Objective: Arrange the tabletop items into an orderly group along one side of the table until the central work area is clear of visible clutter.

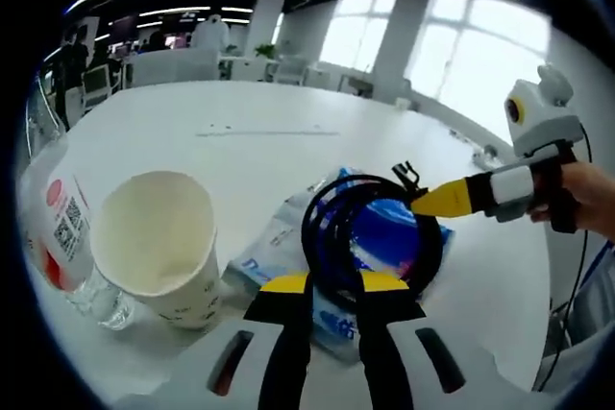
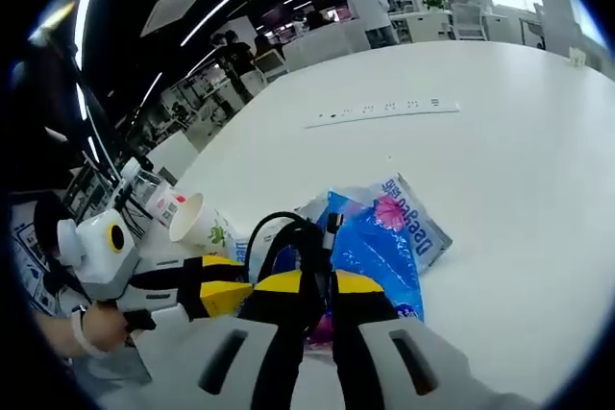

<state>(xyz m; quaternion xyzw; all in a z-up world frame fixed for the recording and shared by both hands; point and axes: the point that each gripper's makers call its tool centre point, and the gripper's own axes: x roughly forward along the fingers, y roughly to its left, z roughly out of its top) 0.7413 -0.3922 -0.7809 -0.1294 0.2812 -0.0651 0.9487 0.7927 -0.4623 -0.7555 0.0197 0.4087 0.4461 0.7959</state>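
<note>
Both tools pinch the black cable (image 1: pixel 370 237) coil lying on the blue packet (image 1: pixel 399 237): left tool (image 1: pixel 334 285) near side, right tool (image 2: pixel 306 285) opposite, probably to lift it toward the paper cup (image 1: pixel 159 242).

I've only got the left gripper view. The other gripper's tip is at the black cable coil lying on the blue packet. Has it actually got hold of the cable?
Observer: It looks so. In the right gripper view the black cable runs up between the fingers of the right gripper, which are closed on it.
Operator: Anything printed on the packet that I'm missing?
Observer: The blue packet has a pink flower print near its far end.
Operator: And how does my own gripper look from over there?
Observer: A hand holds the left gripper low on the left, its yellow tip right beside the coil.
</note>
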